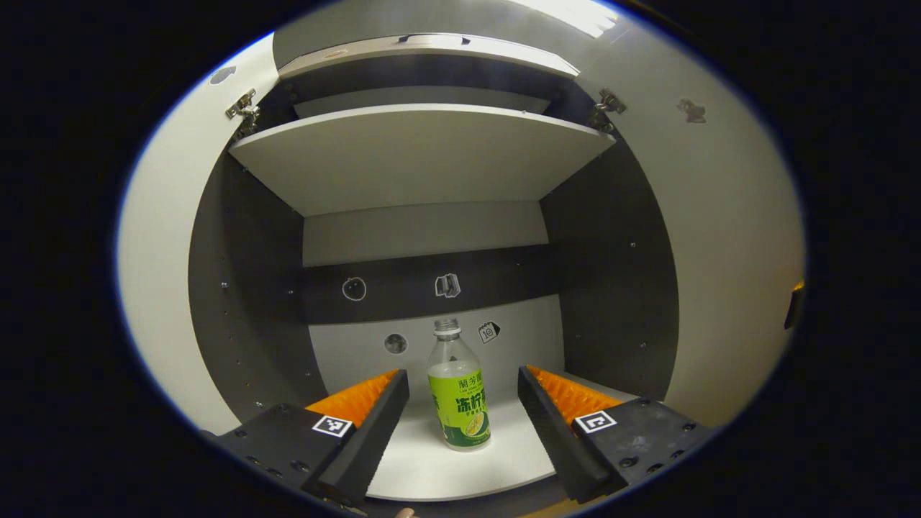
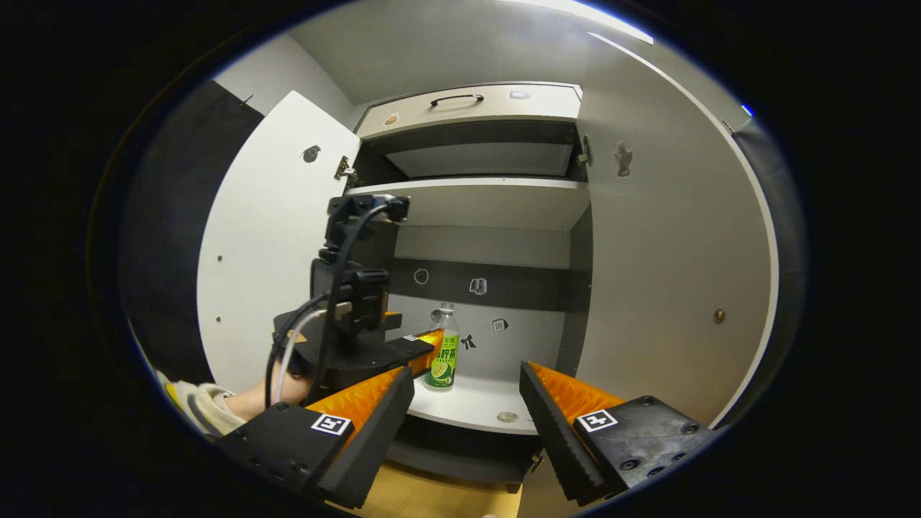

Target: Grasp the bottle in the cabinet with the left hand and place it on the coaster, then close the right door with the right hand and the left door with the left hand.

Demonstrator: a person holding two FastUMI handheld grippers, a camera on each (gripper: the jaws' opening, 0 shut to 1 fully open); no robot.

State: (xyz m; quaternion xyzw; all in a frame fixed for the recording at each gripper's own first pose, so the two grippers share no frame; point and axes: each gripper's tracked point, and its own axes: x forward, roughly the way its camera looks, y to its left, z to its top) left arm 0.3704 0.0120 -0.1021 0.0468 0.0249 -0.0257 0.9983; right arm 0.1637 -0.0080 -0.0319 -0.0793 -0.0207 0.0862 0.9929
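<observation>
A clear bottle (image 1: 458,392) with a green label and white cap stands upright on the cabinet's lower shelf (image 1: 432,467). My left gripper (image 1: 463,375) is open in front of it, one finger on each side, short of the bottle and not touching. The right gripper view has the same bottle (image 2: 447,360) deep in the cabinet, with the left gripper (image 2: 421,339), held by a hand in a sleeve (image 2: 209,403), reaching in from the left. Farther back outside the cabinet, my right gripper (image 2: 466,374) is open and holds nothing.
Both white doors stand wide open: the left door (image 2: 273,244) and the right door (image 2: 669,266), which has a small knob (image 2: 719,316). An upper shelf (image 1: 424,155) spans the cabinet, and a drawer with a handle (image 2: 468,101) sits above. A small round mark (image 2: 507,416) lies on the lower shelf.
</observation>
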